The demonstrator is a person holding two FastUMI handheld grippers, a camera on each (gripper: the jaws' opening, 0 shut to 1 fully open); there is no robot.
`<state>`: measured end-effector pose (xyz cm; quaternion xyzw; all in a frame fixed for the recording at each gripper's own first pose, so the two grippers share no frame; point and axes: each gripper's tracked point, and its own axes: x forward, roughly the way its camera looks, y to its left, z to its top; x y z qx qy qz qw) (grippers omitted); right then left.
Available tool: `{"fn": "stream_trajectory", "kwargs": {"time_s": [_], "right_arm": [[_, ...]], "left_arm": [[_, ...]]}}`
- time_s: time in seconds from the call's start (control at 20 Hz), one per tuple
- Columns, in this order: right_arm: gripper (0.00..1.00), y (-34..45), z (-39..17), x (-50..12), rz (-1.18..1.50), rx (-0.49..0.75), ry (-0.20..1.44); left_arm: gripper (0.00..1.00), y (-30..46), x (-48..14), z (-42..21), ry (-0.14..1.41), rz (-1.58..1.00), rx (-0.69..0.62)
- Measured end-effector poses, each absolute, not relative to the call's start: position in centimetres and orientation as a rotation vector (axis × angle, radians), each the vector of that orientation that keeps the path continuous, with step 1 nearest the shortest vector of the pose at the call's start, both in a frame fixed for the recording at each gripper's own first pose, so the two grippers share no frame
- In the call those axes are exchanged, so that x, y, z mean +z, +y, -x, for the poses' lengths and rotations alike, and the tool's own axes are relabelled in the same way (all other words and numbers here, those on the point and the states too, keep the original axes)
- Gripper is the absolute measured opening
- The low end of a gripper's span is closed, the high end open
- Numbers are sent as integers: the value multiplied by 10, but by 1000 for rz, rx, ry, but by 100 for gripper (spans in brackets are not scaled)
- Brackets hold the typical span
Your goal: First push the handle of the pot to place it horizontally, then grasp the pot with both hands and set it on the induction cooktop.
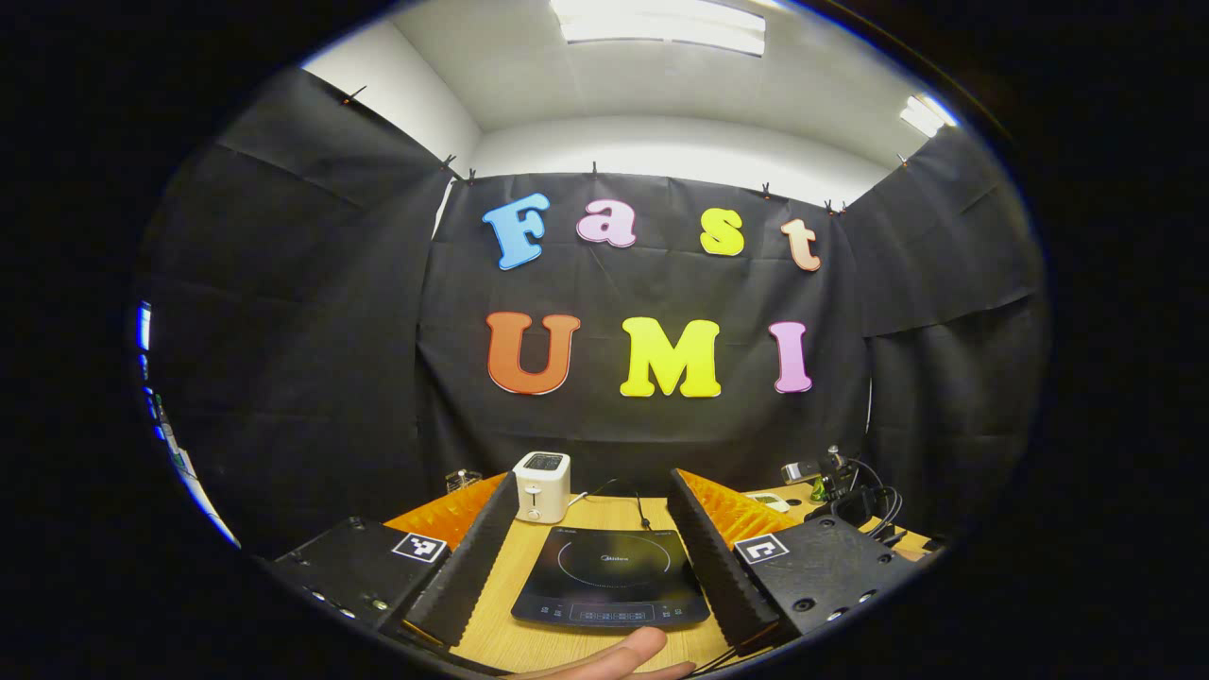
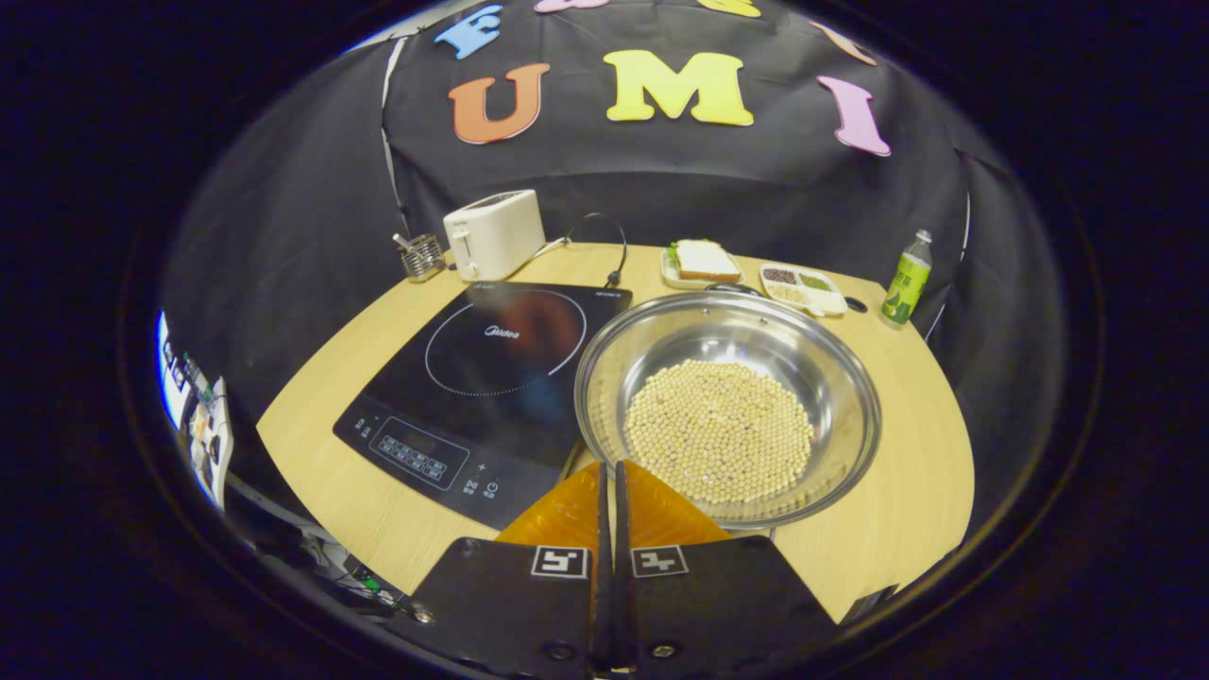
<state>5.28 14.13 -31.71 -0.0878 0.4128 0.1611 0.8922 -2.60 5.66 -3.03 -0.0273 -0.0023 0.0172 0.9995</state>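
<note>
A: Going left to right, where do the tongs stand?

B: The left gripper (image 1: 595,548) is spread wide and holds nothing. Between its two black ribbed fingers (image 1: 469,565) lies the flat black glass induction cooktop (image 1: 612,576), with a small white boxy toaster (image 1: 541,486) beyond it against the booth wall. A fingertip (image 1: 628,652) shows just below the cooktop's near edge.

A: And the right one?

B: The right gripper (image 2: 607,501) has its orange-backed fingers pressed together on nothing. Just ahead of their tips sits the wide round stainless steel pot (image 2: 727,406), part filled with pale beans (image 2: 718,430). The cooktop lies just to the left of it, on the light wooden table (image 2: 907,491).

A: The handle?

B: I can't make one out clearly; a dark bit at the far rim may be it.

A: Risks?

B: Likely a push landing on the rim instead of the handle, sliding the pot into the cooktop edge. Later, an uneven two-sided lift would probably tip it and spill the beans.
</note>
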Motion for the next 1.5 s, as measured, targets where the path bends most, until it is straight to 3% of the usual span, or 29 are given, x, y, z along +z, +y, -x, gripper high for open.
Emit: {"fn": "stream_trajectory", "kwargs": {"time_s": [0.7, 1.15, 1.5], "right_arm": [[1, 105, -32, -359, 139, 297, 984], [4, 55, -39, -357, 146, 263, 939], [1, 15, -49, -355, 143, 210, 921]], "left_arm": [[95, 55, -29, 23, 5, 60, 52], [95, 38, -17, 23, -20, 55, 5], [94, 45, -4, 22, -34, 13, 39]]}}
